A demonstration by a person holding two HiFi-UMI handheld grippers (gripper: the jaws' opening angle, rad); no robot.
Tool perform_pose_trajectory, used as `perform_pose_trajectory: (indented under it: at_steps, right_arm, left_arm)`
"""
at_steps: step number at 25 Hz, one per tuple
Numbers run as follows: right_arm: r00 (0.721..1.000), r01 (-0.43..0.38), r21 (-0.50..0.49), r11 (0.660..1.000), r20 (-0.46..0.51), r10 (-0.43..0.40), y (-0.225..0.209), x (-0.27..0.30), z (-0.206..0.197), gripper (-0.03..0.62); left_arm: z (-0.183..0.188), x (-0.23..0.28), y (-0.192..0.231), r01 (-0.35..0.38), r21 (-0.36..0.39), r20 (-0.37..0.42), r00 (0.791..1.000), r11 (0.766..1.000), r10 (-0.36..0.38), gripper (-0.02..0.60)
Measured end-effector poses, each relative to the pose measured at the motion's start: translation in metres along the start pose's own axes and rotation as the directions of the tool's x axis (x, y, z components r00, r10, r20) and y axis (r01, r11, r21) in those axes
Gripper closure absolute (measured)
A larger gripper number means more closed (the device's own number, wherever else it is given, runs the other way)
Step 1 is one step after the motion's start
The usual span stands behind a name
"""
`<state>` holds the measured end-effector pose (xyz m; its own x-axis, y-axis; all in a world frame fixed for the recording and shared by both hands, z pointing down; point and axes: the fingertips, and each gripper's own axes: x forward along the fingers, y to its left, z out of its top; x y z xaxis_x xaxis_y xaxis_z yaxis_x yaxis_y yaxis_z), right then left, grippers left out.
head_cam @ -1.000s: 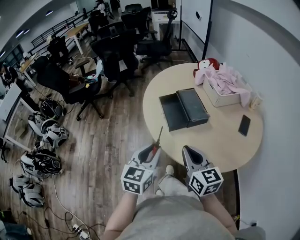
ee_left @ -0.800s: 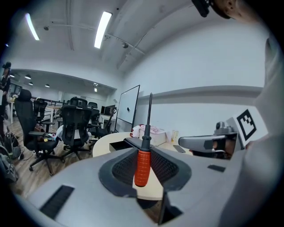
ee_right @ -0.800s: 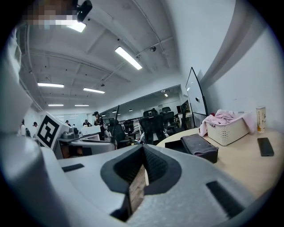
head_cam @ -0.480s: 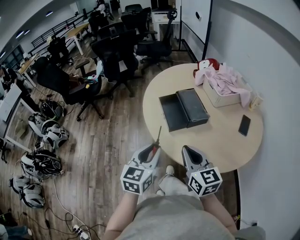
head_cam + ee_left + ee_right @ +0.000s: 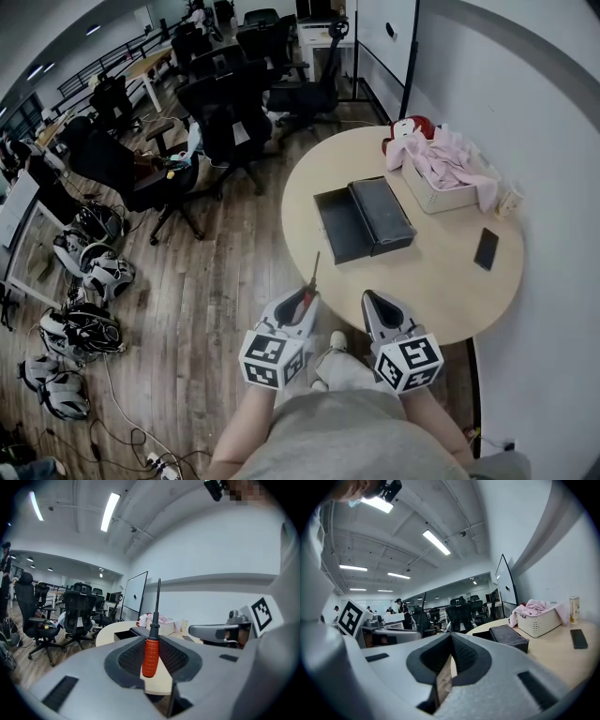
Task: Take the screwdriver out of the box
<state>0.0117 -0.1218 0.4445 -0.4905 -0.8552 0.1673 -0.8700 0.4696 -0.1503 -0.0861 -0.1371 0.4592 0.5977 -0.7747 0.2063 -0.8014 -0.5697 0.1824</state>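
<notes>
My left gripper [image 5: 302, 300] is shut on a screwdriver [image 5: 307, 286] with an orange-red handle [image 5: 150, 657]. Its thin dark shaft [image 5: 158, 602] sticks out beyond the pads and points toward the round table [image 5: 441, 291]. On that table the dark box [image 5: 364, 220] lies open, its lid flat beside the tray. Both grippers hang in front of the table's near edge, well short of the box. My right gripper [image 5: 373, 305] is beside the left one, shut, with nothing between its pads [image 5: 461, 656]. In the left gripper view, my left gripper [image 5: 152, 637] has the box [image 5: 123, 633] small beyond it.
A white basket [image 5: 448, 192] of pink cloth, a red object [image 5: 417, 125], a cup [image 5: 511, 199] and a black phone [image 5: 486, 248] share the table. Office chairs [image 5: 225, 112] stand to the left. Helmet-like gear [image 5: 84, 328] and cables lie on the wooden floor.
</notes>
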Motion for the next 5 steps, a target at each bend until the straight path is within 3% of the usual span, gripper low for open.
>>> perform_pose_trajectory:
  at_steps: [5]
  right_arm:
    - [1.000,0.004,-0.003,1.000,-0.004,-0.004,0.0004,0.0012,0.0017,0.594]
  left_arm:
    - [0.0033,-0.0009,0.0030,-0.002,-0.015,0.008,1.000,1.000,0.002,0.497]
